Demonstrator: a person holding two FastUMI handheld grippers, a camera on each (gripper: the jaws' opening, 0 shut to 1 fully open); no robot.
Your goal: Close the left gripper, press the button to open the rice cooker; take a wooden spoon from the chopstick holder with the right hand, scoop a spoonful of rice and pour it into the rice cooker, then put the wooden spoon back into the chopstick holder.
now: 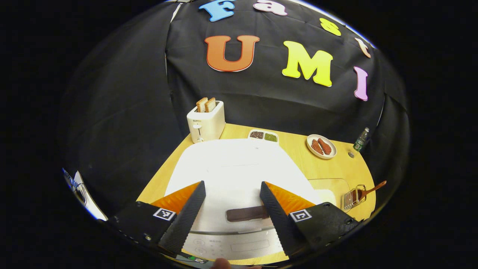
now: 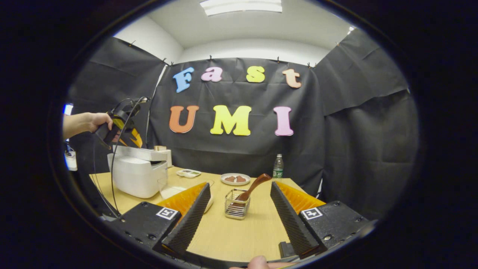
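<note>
Left gripper view, left tool spread apart above rice cooker, right tool apart facing chopstick holder

A white toaster stands at the table's far left corner — two toast slices upright in its slots. Right of it lie a two-compartment dish, a plate with two reddish pieces, then a bottle — all apart.
</note>
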